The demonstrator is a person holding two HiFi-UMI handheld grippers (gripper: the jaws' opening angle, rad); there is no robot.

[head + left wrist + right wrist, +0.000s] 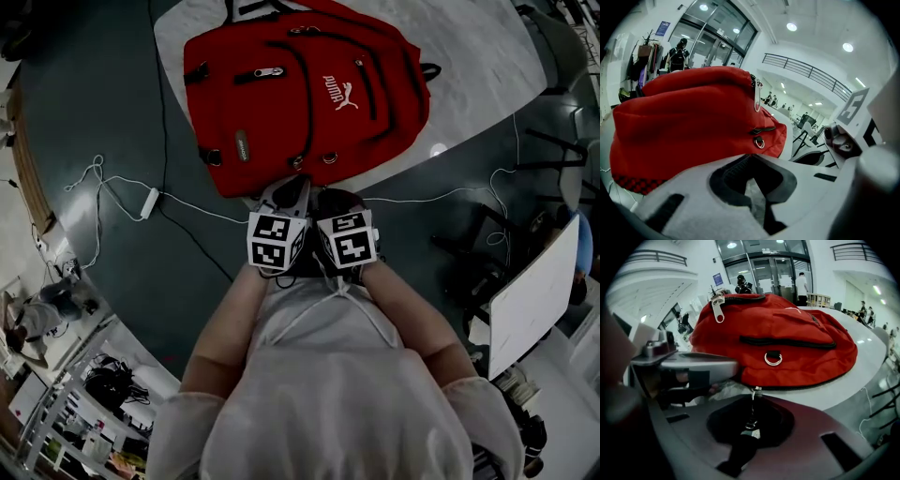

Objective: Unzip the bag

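the red bag (300,94) lies flat on the pale round surface (469,84), straight ahead of you. both claws are at its near edge, side by side. your right claw (751,423) is the one that counts. its jaws are closed on the small metal zip pull (751,408), which hangs from the bag's lower seam and drops straight down between them.

from that pull the dark zip line (811,380) runs off to your right along the near edge of the bag, then bends up round its side. so the move should follow that line, rightward and along the seam, not back toward you.

your left claw (752,187) is all but closed, with only a thin slit between the jaws and nothing of the bag in it. it sits just short of the red fabric, and looks well placed to steady the bag against the drag.
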